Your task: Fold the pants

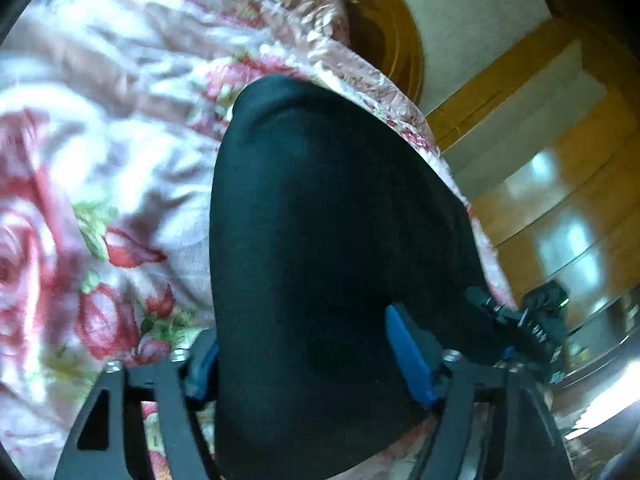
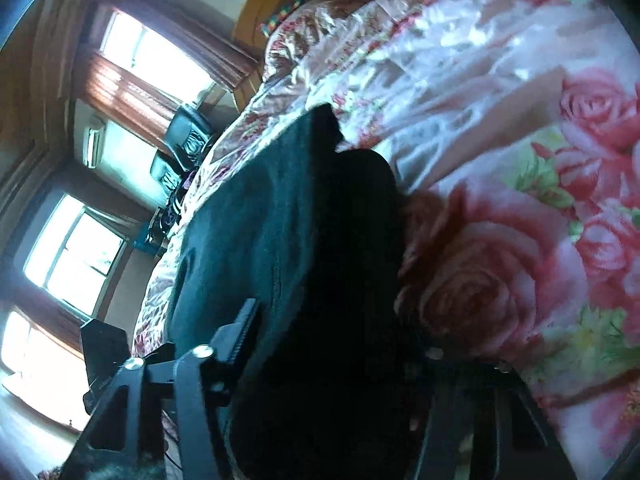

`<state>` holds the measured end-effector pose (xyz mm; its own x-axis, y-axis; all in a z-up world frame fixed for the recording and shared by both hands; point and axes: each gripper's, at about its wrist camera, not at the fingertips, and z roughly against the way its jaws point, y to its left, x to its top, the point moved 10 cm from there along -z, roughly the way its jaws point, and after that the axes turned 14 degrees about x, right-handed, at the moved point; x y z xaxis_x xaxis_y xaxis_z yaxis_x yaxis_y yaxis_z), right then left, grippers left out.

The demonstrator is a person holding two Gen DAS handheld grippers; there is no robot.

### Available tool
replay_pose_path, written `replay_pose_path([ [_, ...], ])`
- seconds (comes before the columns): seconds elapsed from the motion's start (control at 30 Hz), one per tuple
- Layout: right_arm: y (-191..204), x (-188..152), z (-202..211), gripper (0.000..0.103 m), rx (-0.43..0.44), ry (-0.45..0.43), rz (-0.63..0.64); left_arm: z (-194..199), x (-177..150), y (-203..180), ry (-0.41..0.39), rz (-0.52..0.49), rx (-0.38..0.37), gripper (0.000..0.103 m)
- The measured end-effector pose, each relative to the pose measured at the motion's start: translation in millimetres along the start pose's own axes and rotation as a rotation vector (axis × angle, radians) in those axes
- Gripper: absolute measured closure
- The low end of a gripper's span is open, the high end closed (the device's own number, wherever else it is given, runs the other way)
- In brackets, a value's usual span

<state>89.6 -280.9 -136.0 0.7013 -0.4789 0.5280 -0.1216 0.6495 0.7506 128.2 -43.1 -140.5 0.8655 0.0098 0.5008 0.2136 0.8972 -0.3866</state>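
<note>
The black pants (image 1: 328, 240) hang from my left gripper (image 1: 308, 364) above the floral bed cover (image 1: 100, 152). The blue pads (image 1: 408, 356) press the cloth from both sides, so the left gripper is shut on the pants. In the right wrist view the pants (image 2: 288, 248) drape over my right gripper (image 2: 328, 368). Its left finger (image 2: 240, 328) lies against the cloth and its right finger is hidden in dark fabric. The right gripper appears shut on the pants. The other gripper (image 1: 524, 320) shows at the right of the left wrist view.
The bed is covered by a pink rose-patterned blanket (image 2: 500, 240). A wooden headboard (image 1: 396, 28) stands at the far end. Wooden cabinets (image 1: 532, 152) line one side. Windows with curtains (image 2: 132, 68) and a dark chair (image 2: 184, 136) are on the other side.
</note>
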Motion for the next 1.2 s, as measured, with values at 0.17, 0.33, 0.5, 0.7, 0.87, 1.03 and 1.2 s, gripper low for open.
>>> replay_pose_path([
  [0.17, 27, 10, 3, 0.055, -0.066, -0.024, 0.162, 23, 5, -20, -0.098, -0.128, 0.090, 0.058],
  [0.33, 45, 20, 10, 0.057, -0.072, -0.059, 0.213, 36, 14, -33, -0.148, -0.137, 0.108, 0.063],
  [0.5, 59, 35, 10, 0.058, -0.036, -0.087, 0.226, 50, 37, -52, -0.245, -0.212, 0.144, 0.065],
  [0.7, 67, 76, -9, 0.058, -0.024, -0.106, 0.264, 49, 81, -53, -0.309, -0.242, 0.176, 0.065],
  [0.87, 65, 122, -41, 0.058, -0.052, -0.095, 0.310, 24, 124, -49, -0.313, -0.234, 0.211, 0.065],
  [1.03, 48, 157, -72, 0.058, -0.065, -0.101, 0.281, -8, 160, -39, -0.313, -0.234, 0.252, 0.064],
  [1.2, 0, 171, -111, 0.057, -0.152, -0.068, 0.212, -66, 170, -11, -0.199, -0.196, 0.313, 0.059],
])
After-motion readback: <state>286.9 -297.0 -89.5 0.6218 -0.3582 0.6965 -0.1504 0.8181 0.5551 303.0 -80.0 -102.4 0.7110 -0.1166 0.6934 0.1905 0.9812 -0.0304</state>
